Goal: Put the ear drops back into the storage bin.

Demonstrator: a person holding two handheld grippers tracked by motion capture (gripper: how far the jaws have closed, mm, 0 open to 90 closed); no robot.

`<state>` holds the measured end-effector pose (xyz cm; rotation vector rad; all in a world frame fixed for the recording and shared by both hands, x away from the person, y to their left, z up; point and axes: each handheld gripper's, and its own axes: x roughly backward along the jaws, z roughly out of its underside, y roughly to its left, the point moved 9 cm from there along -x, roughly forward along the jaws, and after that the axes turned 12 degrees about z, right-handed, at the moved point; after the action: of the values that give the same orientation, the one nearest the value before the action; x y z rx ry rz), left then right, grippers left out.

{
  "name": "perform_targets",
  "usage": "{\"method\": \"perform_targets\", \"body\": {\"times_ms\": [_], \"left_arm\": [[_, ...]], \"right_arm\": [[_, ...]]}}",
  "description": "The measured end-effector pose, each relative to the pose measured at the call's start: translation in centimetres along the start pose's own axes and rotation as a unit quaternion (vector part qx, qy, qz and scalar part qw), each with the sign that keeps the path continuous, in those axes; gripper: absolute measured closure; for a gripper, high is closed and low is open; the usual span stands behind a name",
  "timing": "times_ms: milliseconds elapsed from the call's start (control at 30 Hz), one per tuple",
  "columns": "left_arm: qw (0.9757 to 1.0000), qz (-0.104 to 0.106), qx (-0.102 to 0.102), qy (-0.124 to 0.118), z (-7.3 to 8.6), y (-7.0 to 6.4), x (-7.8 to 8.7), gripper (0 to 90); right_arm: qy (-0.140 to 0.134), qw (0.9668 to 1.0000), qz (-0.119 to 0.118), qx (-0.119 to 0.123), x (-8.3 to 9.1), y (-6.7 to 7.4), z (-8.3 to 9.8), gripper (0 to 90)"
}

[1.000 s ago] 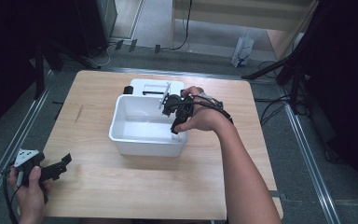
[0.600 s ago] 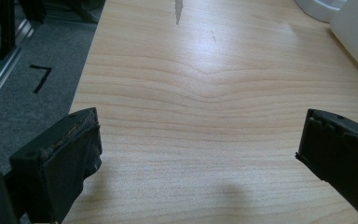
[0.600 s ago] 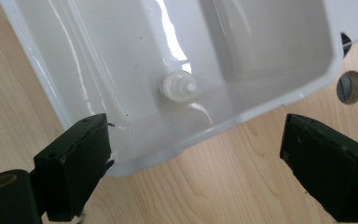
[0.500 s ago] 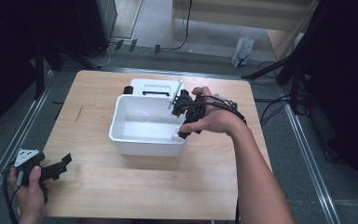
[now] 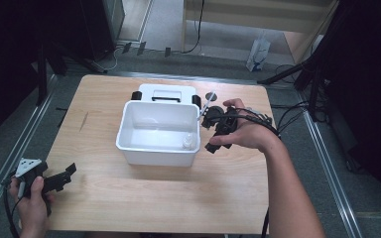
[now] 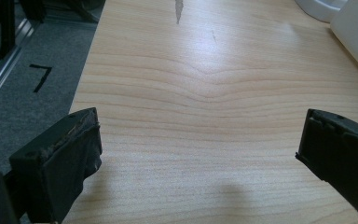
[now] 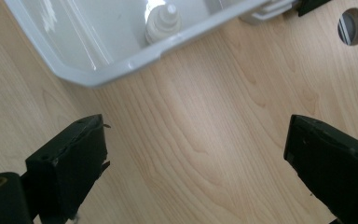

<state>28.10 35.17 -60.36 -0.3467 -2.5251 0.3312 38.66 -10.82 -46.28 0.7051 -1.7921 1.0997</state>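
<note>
Parked at the near left corner of the surface (image 5: 104,94), left tool (image 5: 62,177), spread wide and empty. Standing in the near right corner of the white bin (image 5: 129,126), a small pale bottle (image 5: 189,141), apparently just dropped off. Beside the bin's right wall, right tool (image 5: 209,135), just opened, nothing between its tips. A second ago poised over the bin; now clear.

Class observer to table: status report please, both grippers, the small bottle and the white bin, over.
Left gripper open, idle at table corner. Right gripper jaws just opened, nothing between them, beside white bin. Small bottle upright inside bin. Nothing in the way.
</note>
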Motion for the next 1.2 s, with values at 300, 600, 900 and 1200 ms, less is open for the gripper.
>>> {"method": "perform_targets", "body": {"times_ms": [300, 600, 900, 1200], "left_arm": [[1.0000, -0.001, -0.002, 0.002, 0.0, 0.0, 0.0, 0.2], [1.0000, -0.002, -0.003, 0.002, 0.0, 0.0, 0.0, 0.2], [1.0000, -0.002, -0.004, 0.000, 0.0, -0.1, 0.0, 0.2], [1.0000, -0.004, -0.007, 0.003, 0.0, -0.1, 0.0, 0.2]], "right_arm": [[0.009, 0.9995, 0.001, -0.030, -0.4, -0.7, 3.4, 5.4], [0.014, 0.9986, -0.001, -0.052, -1.3, -0.4, 6.6, 4.2], [0.006, 0.9977, -0.003, -0.067, -1.9, 0.2, 9.5, 3.9], [-0.006, 0.9956, 0.006, -0.093, -3.3, 1.3, 12.5, 1.2]]}}
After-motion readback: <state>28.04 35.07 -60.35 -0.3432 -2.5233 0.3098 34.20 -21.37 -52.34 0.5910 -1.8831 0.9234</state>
